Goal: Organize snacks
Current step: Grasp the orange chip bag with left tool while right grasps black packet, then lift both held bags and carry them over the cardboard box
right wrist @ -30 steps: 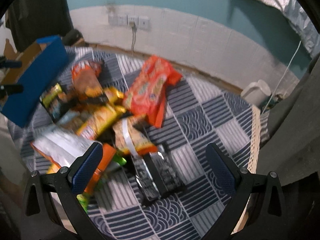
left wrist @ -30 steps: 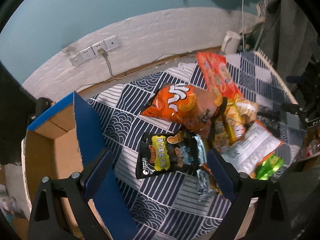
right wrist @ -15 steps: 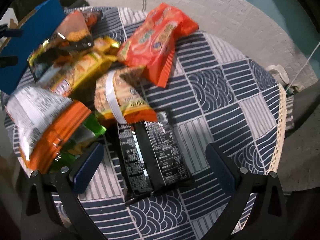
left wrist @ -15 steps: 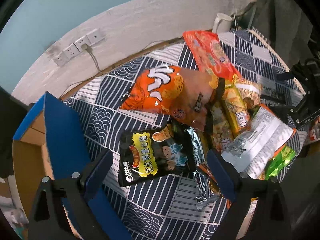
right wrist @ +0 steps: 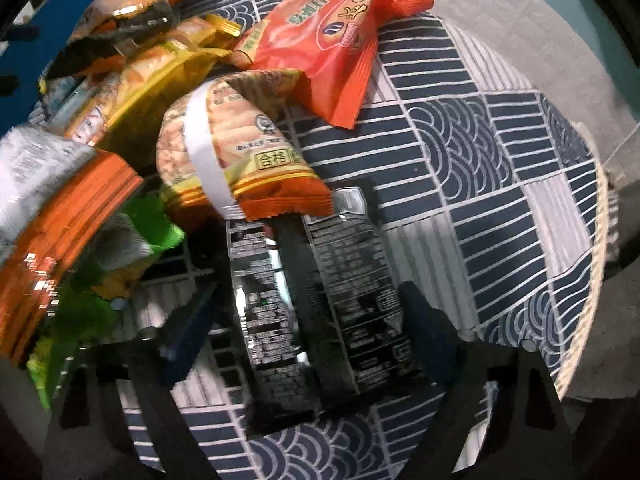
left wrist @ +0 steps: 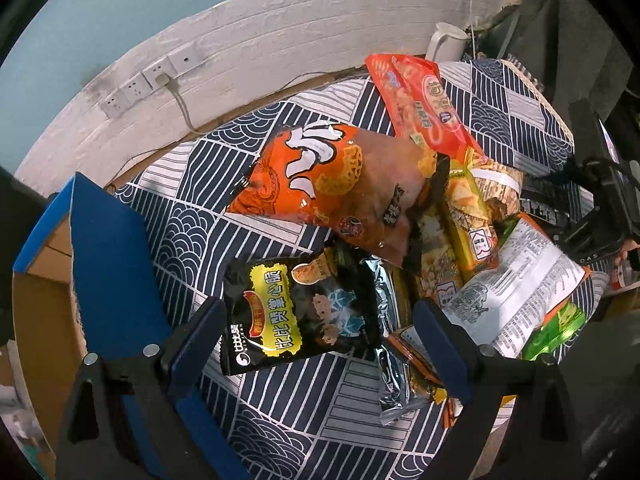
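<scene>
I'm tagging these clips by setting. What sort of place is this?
Probably a room in a home: a table under a navy patterned tablecloth, wall sockets on a white brick wall, and a white kettle by the wall.

Teal wall [left wrist: 120, 20]; white brick base [left wrist: 300, 52]

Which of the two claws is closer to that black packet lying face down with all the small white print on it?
Right. The right claw straddles the black packet, jaws closing around it. The left claw hovers over a different black pack, across the snack pile.
</scene>
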### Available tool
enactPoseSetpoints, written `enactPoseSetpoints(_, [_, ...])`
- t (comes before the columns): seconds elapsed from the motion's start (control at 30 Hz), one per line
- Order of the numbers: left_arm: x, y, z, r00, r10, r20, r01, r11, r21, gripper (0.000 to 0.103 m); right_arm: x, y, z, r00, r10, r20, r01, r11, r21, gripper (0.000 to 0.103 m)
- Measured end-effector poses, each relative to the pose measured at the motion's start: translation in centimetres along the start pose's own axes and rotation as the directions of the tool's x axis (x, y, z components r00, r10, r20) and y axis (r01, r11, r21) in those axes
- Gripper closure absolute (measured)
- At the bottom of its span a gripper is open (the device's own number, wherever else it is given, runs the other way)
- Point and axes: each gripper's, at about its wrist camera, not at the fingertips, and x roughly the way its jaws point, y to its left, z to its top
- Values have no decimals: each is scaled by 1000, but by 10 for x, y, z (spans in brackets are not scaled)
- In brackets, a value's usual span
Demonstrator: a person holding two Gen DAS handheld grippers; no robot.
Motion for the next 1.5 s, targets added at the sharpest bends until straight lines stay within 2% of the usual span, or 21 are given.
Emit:
enactPoseSetpoints(0.07, [-1, 1, 0, 1000, -9, 0, 9, 1000, -10, 7, -4, -2, -2, 1000, 11, -7, -11, 1000, 16, 37])
enactPoseSetpoints(0.1, [-2, 1, 0, 1000, -10, -2, 10, 1000, -15, 7, -5, -3, -4, 1000, 9, -10, -8, 1000, 22, 40])
enactPoseSetpoints(0.3, [-8, 2, -1, 1000, -18, 3, 18, 999, -43, 7, -19, -10, -19, 999, -15, -28, 17, 996, 90, 40])
enactPoseSetpoints(0.5, [-20, 7, 1, 999, -44, 17, 45, 994, -96, 7, -64, -19, -36, 997, -71, 7, 68, 974, 216, 40])
enactPoseSetpoints(0.83, [-28, 13, 17, 999, -39, -1, 38, 981, -192, 7, -110, -8, 2, 986, -80, 148, 42, 969, 245, 40])
enactPoseSetpoints(1.0, [-11, 26, 43, 999, -28, -39, 15, 955, -295, 7, -129, -1, 26, 979, -67, 195, 21, 973, 232, 40])
enactPoseSetpoints(1.23, [23, 34, 73, 989, -101, -109, 37, 878, -476, 7, -132, -3, 48, 973, -54, 223, 7, 978, 209, 40])
enactPoseSetpoints(1.5, [46, 22, 96, 985, -70, -156, -16, 869, -494, 7, -124, -10, 73, 969, -45, 244, -6, 979, 202, 40])
